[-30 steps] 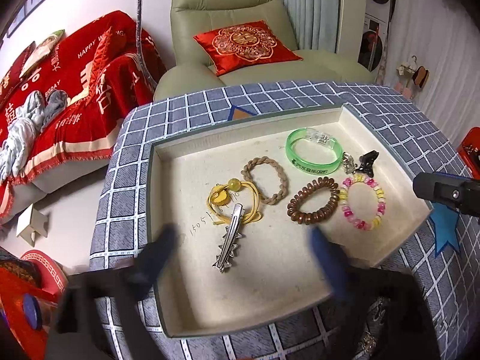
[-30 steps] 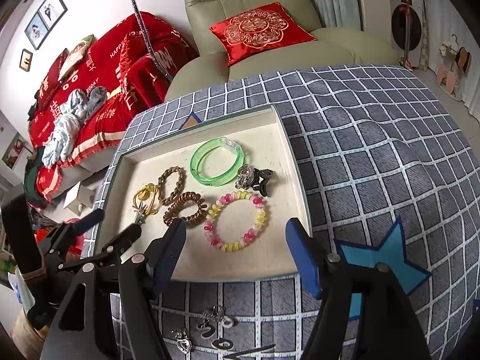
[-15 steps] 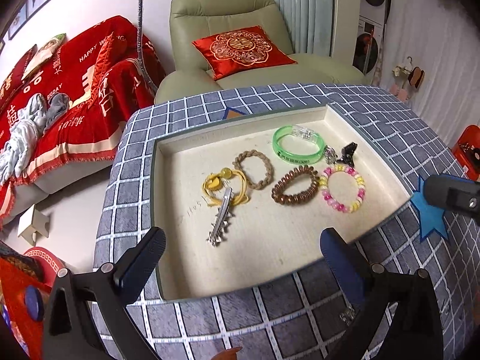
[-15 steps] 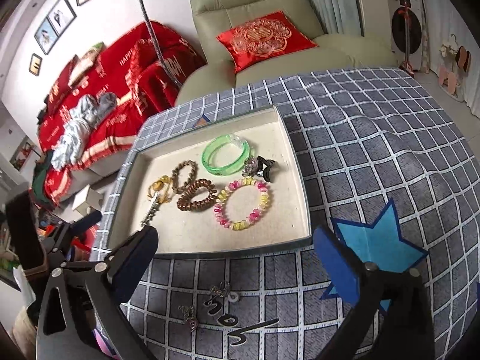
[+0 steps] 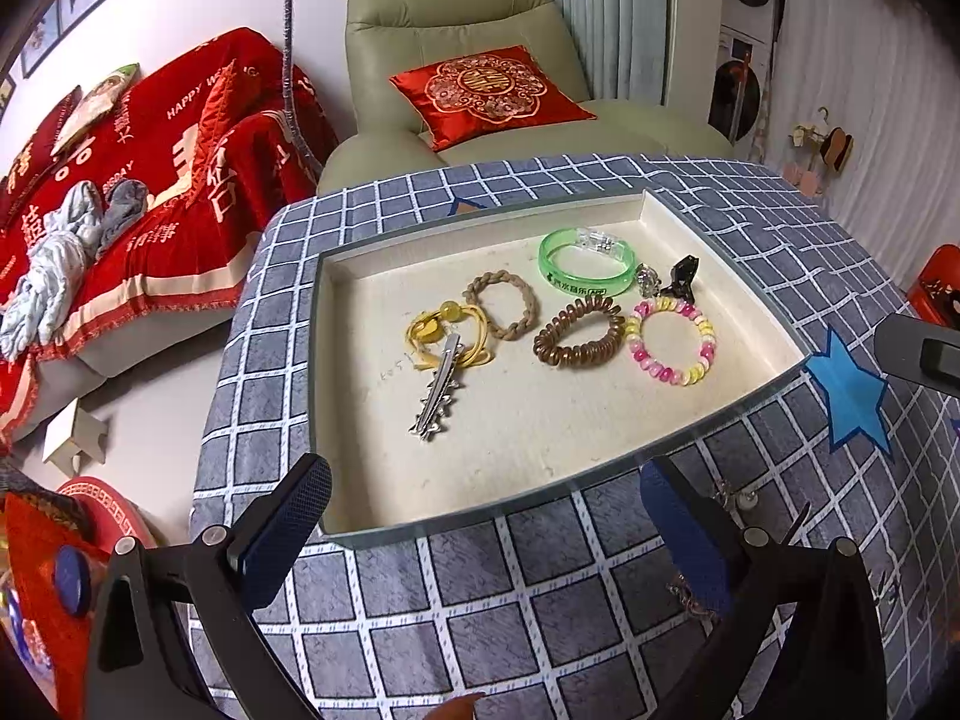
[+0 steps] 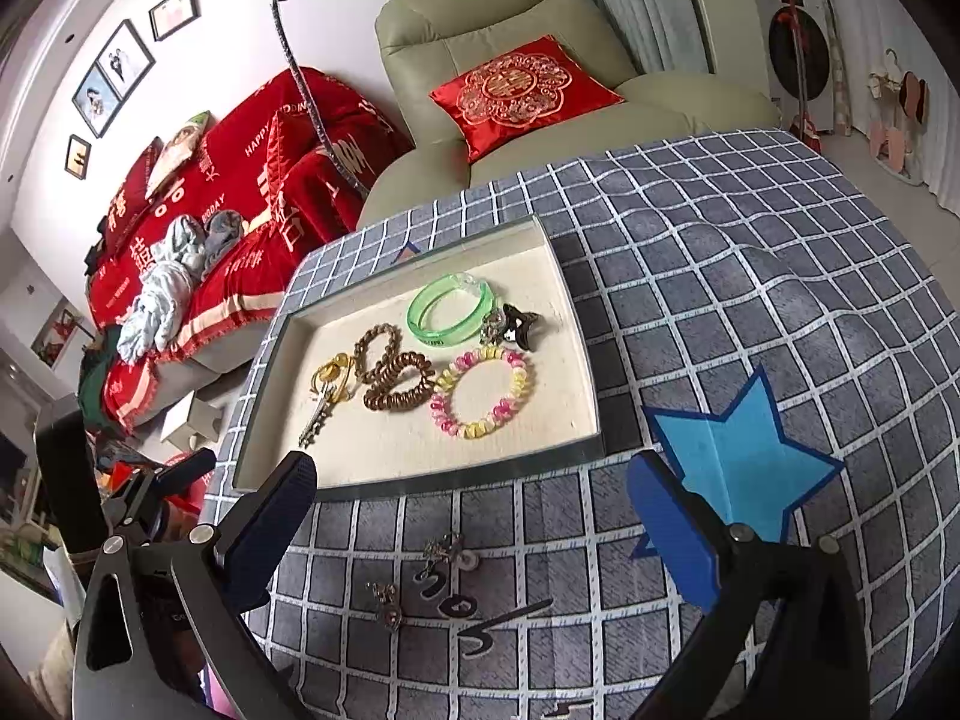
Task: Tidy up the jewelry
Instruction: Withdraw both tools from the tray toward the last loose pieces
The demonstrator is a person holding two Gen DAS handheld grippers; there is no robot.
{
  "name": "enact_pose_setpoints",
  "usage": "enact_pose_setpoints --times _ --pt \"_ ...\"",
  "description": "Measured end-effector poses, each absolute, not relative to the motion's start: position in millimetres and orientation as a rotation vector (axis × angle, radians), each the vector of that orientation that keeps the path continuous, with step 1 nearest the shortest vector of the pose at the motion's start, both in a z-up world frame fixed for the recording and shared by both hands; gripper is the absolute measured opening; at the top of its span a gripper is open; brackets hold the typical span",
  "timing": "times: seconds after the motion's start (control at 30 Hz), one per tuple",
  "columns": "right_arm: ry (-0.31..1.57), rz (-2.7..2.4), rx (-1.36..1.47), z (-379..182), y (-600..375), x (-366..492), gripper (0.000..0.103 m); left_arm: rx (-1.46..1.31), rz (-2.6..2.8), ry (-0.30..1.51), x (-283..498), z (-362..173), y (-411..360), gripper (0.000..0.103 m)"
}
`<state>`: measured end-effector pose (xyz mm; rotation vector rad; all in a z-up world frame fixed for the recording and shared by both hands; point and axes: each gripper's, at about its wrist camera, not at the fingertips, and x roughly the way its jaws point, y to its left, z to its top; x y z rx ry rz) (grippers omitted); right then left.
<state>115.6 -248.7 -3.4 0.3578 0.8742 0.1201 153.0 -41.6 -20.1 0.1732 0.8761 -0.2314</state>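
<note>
While both jaws gape empty, what look like earrings [image 6: 441, 558] lie outside tray [image 6: 420, 483].

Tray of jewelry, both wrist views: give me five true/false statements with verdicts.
1. The green translucent plastic bangle lies inside the shallow cream-lined tray. True.
2. The silver metal hair clip rests partly on the yellow elastic hair tie. True.
3. The left gripper is shut on the brown spiral hair tie. False: it is open and empty.
4. The pink and yellow beaded bracelet lies on the blue star patch. False: it is in the tray.
5. Small dark metal pieces lie on the checked tablecloth outside the tray. True.
</note>
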Motion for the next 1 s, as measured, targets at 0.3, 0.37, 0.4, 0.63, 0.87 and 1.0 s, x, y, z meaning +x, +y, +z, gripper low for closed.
enact_pose_setpoints --times 0.3,0.37,0.4,0.63,0.87,1.0 --pt "0.960 0.110 0.306 -15 -247 109 0.103 0.151 -0.275 0.905 139 -26 -34 0.103" --pt "0.973 0.109 0.296 -19 -246 107 0.103 0.147 -0.293 0.914 134 -27 -33 0.103" --pt "0.981 0.107 0.286 -22 -245 105 0.103 0.147 -0.298 0.918 131 -29 -34 0.103" --pt "1.024 0.094 0.228 -37 -240 98 0.103 0.154 -0.323 0.957 115 -44 -37 0.103" --pt "1.046 0.096 0.108 -49 -228 97 0.103 0.156 -0.304 0.989 104 -59 -30 0.103" --pt "1.047 0.103 0.066 -56 -217 102 0.097 0.136 -0.281 0.996 103 -61 -23 0.103"
